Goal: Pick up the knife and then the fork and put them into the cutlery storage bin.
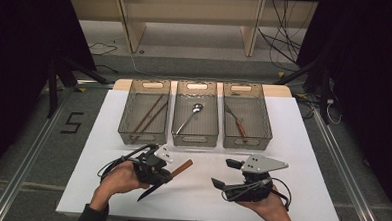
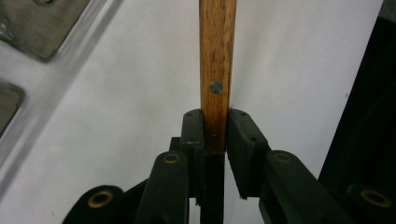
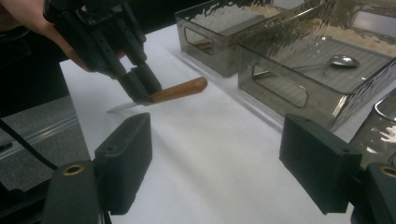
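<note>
1. White table (image 1: pixel 130 187) under dark surroundings, with a pale wooden shelf frame (image 1: pixel 188 20) on the floor beyond its far edge and loose cables on the floor at far right.
2. 3 smoky clear bins sit in a row at the far side of the table: the left bin (image 1: pixel 126 112) holds 2 brown chopsticks (image 1: pixel 151 113), the middle bin (image 1: pixel 211 116) a metal spoon (image 1: pixel 189 116), the right bin (image 1: pixel 263 118) a wood-handled utensil (image 1: pixel 237 123).
3. Right gripper (image 1: pixel 221 172) is at near right, carried in a hand over the table; in the right gripper view its 2 black pads (image 3: pixel 123 161) stand spread wide apart with nothing but bare white table between them.
4. Left gripper (image 1: pixel 167 175) is at near left, held in a hand above the table, well apart from the bins.
5. Wood-handled knife (image 1: pixel 181 168) is pinched in the left gripper. The left gripper view shows the 2 narrow pads (image 2: pixel 194 130) drawn close together and pressing on both sides of the brown handle near its blade end, just below a small metal rivet. The handle sticks out toward the far right and the dark blade points toward the near left, clear of the table.
</note>
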Demonstrator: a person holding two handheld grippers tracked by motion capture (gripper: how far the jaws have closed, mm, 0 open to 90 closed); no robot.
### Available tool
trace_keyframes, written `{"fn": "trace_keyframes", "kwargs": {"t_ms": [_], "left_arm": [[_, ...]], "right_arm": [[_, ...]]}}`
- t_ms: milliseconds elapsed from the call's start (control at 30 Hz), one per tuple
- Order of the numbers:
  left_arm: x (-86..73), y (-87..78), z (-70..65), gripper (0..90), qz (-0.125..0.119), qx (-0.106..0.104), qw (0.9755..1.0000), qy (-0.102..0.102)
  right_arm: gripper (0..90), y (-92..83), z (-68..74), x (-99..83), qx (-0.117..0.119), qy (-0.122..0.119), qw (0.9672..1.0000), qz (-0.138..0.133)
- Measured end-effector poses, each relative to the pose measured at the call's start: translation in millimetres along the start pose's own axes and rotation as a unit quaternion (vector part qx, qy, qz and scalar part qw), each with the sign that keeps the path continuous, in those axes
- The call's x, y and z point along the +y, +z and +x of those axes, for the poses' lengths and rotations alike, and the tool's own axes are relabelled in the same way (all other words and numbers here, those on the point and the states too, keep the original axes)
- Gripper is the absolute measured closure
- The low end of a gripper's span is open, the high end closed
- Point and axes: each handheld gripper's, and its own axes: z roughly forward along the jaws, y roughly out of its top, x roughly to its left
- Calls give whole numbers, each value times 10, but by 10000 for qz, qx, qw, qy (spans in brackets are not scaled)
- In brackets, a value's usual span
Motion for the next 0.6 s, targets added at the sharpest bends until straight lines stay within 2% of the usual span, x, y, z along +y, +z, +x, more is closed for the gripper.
{"fn": "trace_keyframes", "kwargs": {"t_ms": [233, 333, 433, 500, 600], "left_arm": [[-22, -10, 18, 767, -58, -4, 10000, -79], [-21, -1, 14, 767, -35, -30, 10000, -70], [-16, 13, 4, 767, -29, -27, 10000, -69], [-15, 19, 2, 767, -23, -32, 10000, -67], [-10, 26, -2, 767, -5, -36, 10000, -72]], "right_arm": [[261, 25, 11, 0, 31, 4, 10000, 3], [261, 47, 47, 14, 70, -111, 9999, 7], [261, 77, 110, 41, 56, -336, 9994, 21], [261, 103, 168, 63, -16, -609, 9981, 54], [261, 148, 281, 98, -132, -1147, 9933, 112]]}}
